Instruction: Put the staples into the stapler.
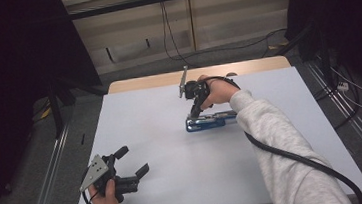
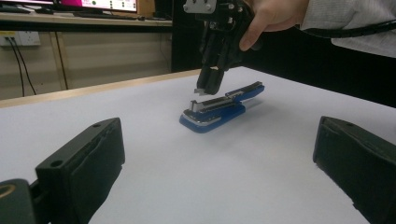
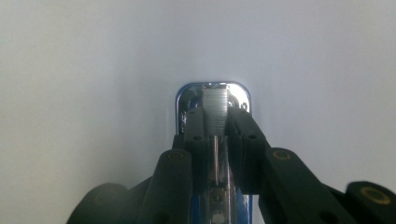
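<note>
A blue stapler (image 1: 212,121) lies on the white table (image 1: 147,135), right of the middle, its metal magazine (image 2: 208,105) uncovered and its blue top (image 2: 247,89) lifted toward the back. My right gripper (image 1: 193,113) points down over the stapler's front end. It is shut on a short silver strip of staples (image 3: 215,105), which hangs just above the stapler's (image 3: 186,100) chrome nose. From the left gripper view, the right gripper (image 2: 207,87) shows the small strip at its tips. My left gripper (image 1: 135,159) rests at the table's front left, open and holding nothing, its jaws wide apart (image 2: 219,161).
The right gripper's black cable (image 1: 295,157) trails across the table's right front. A wooden strip (image 1: 166,77) borders the far edge. Cables lie on the floor (image 1: 273,40) behind, and a metal rail (image 1: 50,170) runs along the left.
</note>
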